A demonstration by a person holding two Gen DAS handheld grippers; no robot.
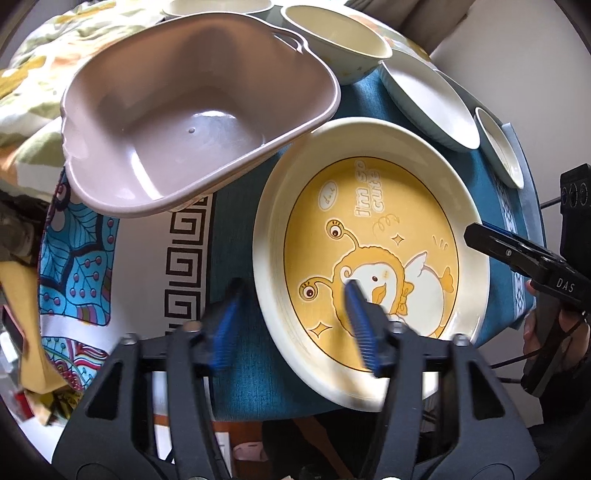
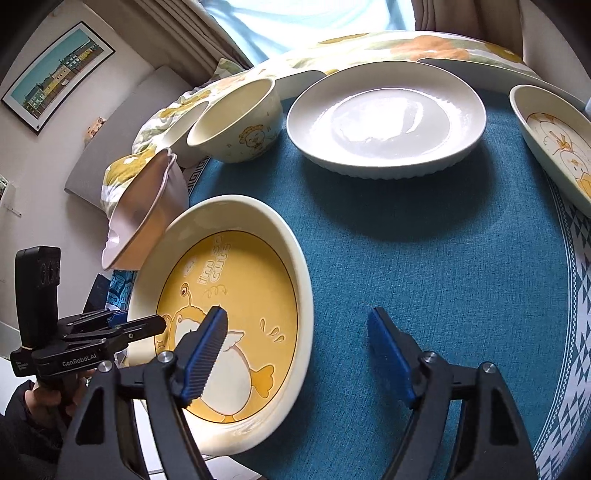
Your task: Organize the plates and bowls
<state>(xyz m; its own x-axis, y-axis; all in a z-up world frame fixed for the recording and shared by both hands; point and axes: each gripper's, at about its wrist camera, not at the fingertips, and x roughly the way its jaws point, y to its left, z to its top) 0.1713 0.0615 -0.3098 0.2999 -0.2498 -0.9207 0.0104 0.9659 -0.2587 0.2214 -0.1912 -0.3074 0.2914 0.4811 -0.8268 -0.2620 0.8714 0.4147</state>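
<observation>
A cream plate with a yellow duck picture [image 1: 373,236] lies on the blue tablecloth; it also shows in the right wrist view [image 2: 229,288]. My left gripper [image 1: 291,325] is open, its fingers straddling the plate's near-left rim, one over the picture and one outside. My right gripper [image 2: 297,350] is open and empty, straddling the plate's right rim; it shows in the left wrist view [image 1: 480,236]. A pink plastic basin [image 1: 195,114] stands left of the plate. A white plate [image 2: 386,122], a duck bowl [image 2: 236,122] and a small duck dish [image 2: 557,147] lie beyond.
A floral cloth [image 2: 388,40] lies along the table's far edge. A second cream bowl [image 1: 218,5] stands behind the basin. The blue tablecloth [image 2: 424,266] shows bare between the dishes. A patterned cloth [image 1: 81,258] hangs at the left.
</observation>
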